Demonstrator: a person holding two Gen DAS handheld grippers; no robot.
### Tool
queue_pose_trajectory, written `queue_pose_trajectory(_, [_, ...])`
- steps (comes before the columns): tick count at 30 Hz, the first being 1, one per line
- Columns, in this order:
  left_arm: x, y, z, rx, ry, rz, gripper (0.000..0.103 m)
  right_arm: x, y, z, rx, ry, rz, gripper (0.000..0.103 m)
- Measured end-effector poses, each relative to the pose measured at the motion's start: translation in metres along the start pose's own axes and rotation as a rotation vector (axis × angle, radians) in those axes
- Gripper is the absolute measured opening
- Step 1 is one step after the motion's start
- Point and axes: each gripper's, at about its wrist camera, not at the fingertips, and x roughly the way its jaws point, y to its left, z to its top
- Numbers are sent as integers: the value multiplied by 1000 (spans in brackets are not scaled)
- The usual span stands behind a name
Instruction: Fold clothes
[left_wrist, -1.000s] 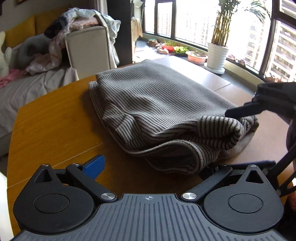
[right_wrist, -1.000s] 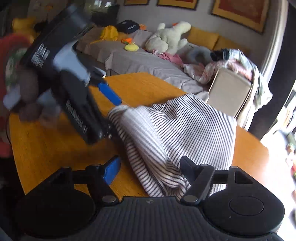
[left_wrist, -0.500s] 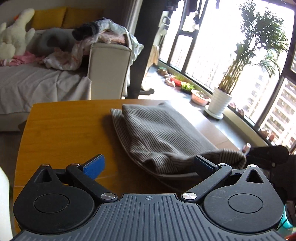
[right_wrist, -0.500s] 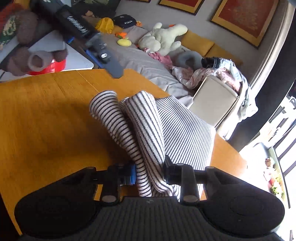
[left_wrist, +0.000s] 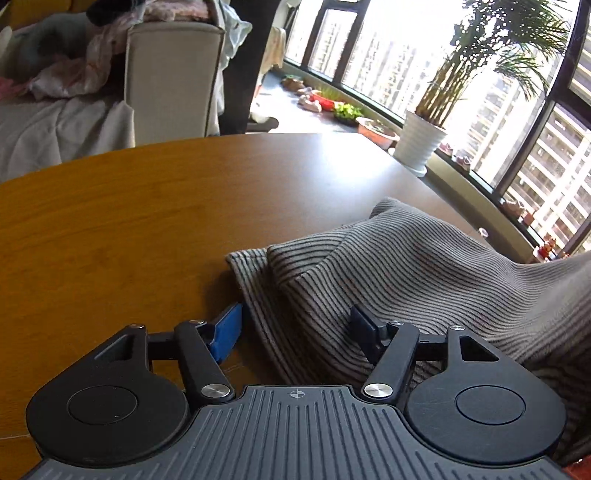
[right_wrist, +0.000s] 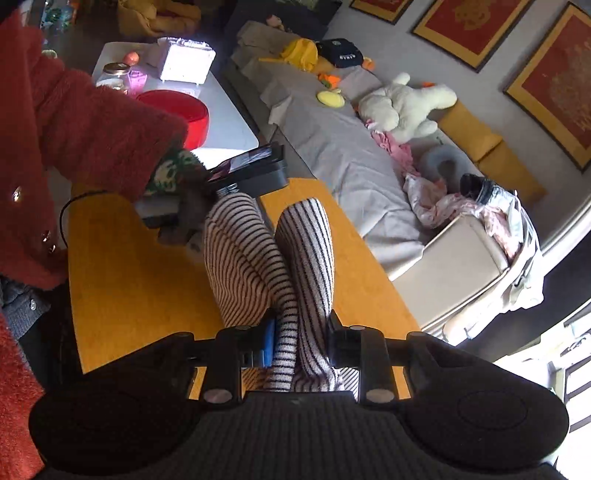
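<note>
Both grippers on a striped garment over a wooden table.

The right gripper (right_wrist: 300, 341), low in the frame's centre, is clamped on a bunched fold of the garment (right_wrist: 258, 266), which rises from the jaws toward mid-frame, lifted off the table (right_wrist: 122, 280). The left gripper (left_wrist: 295, 328), at the bottom centre of its view, has its jaws apart with the garment's (left_wrist: 424, 273) edge lying between them; its blue left pad (left_wrist: 227, 332) sits just beside the cloth, its right pad (left_wrist: 364, 332) against it, and whether they pinch it I cannot tell. The garment fills the lower right of that frame, draping upward to the right edge. In the right view, a red sleeve (right_wrist: 74, 122) fills the upper left. A sofa (right_wrist: 332, 147) lies beyond.
</note>
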Motion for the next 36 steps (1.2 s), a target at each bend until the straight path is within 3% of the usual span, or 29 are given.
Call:
queue_pose_trajectory(3, [-2, 4, -2, -2, -2, 4, 69, 59, -37, -3, 29, -8, 91, 27])
queue_pose_trajectory(7, [-4, 9, -5, -5, -4, 10, 69, 136, -59, -28, 61, 59, 133, 27])
queue_pose_trajectory(9, [-5, 11, -7, -7, -5, 12, 69, 157, -65, -40, 114, 48, 150, 27])
queue_pose_trajectory(13, [-13, 16, -9, -5, -15, 40, 75, 162, -74, -55, 229, -17, 161, 34])
queue_pose_trajectory(17, [-39, 20, -8, -13, -76, 61, 77, 161, -77, -69, 310, -58, 150, 38])
queue_pose_trajectory(20, [-69, 16, -2, -28, -159, 31, 77, 161, -82, -77, 392, -80, 136, 45])
queue_pose_trajectory(21, [-78, 11, 1, -19, -185, 16, 77, 162, -84, -78, 423, -81, 131, 52])
queue_pose_trajectory(22, [-85, 2, 3, 9, -209, -2, 77, 163, -87, -80, 453, -80, 127, 60])
queue_pose_trajectory(24, [-94, -20, 7, 73, -237, -50, 77, 165, -93, -83, 515, -79, 118, 64])
queue_pose_trajectory(26, [-93, -41, 10, 134, -233, -110, 77, 163, -96, -85, 549, -74, 100, 68])
queue_pose_trajectory(29, [-65, -65, 6, 191, -166, -131, 77, 152, -99, -84, 572, -71, 22, 74])
queue_pose_trajectory(31, [-37, -67, 3, 184, -105, -90, 75, 138, -99, -84, 595, -75, -70, 74])
queue_pose_trajectory(33, [-18, -64, 2, 162, -67, -62, 73, 128, -96, -88, 617, -92, -92, 72])
queue_pose_trajectory(36, [-11, -62, 2, 148, -65, -65, 74, 114, -91, -95, 650, -120, -111, 31])
